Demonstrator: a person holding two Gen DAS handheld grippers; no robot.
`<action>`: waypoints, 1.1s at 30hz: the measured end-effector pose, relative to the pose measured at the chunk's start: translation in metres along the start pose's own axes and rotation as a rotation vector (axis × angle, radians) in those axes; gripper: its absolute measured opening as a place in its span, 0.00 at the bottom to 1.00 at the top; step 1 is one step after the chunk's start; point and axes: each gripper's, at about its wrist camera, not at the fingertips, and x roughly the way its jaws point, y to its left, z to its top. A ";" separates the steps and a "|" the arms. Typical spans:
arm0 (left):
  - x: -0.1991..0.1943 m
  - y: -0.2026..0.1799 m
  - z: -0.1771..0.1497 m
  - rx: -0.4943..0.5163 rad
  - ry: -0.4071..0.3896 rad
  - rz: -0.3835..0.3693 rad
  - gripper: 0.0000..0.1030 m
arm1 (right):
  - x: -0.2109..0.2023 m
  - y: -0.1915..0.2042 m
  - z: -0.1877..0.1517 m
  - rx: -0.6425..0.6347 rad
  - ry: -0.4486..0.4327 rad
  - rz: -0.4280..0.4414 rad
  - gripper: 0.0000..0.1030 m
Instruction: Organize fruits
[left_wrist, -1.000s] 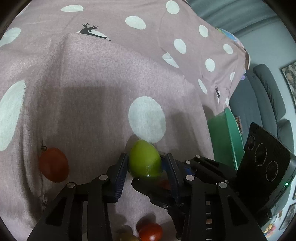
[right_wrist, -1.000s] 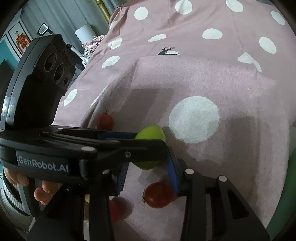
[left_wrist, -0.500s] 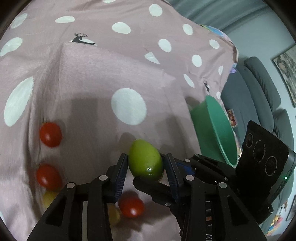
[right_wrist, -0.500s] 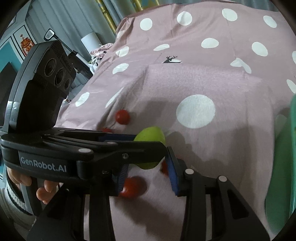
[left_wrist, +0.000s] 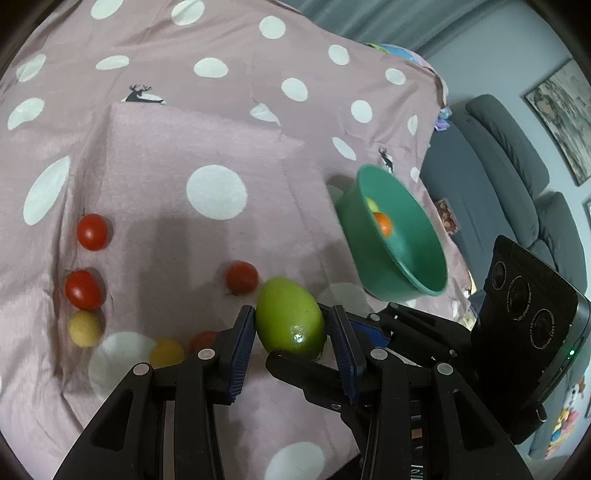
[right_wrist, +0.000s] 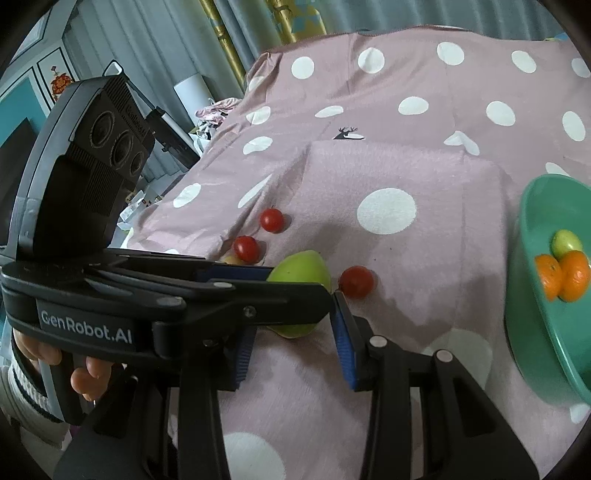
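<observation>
At far left I now see two red tomatoes (left_wrist: 92, 232) and a yellow one (left_wrist: 84, 328) on the pink cloth (left_wrist: 166, 155); a second ago only one tomato showed. My left tongs (left_wrist: 291, 341) stay clamped on the green fruit (left_wrist: 290, 320), lifted clear of the cloth. My right tongs (right_wrist: 295, 345) sit narrowly apart, empty I think. The green bowl (left_wrist: 406, 273), holding oranges (right_wrist: 563, 275), has come into view at right.

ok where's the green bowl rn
In the left wrist view the green bowl sits right of centre on the polka-dot cloth, beyond the gripped green fruit.
</observation>
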 end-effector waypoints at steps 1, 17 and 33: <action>-0.001 -0.004 -0.001 0.007 -0.002 0.002 0.40 | -0.003 0.001 -0.001 -0.001 -0.005 -0.001 0.39; -0.011 -0.048 -0.003 0.097 -0.024 0.021 0.40 | -0.046 -0.002 -0.012 0.017 -0.092 -0.012 0.39; 0.005 -0.090 0.010 0.187 -0.013 0.015 0.40 | -0.079 -0.028 -0.018 0.064 -0.180 -0.043 0.39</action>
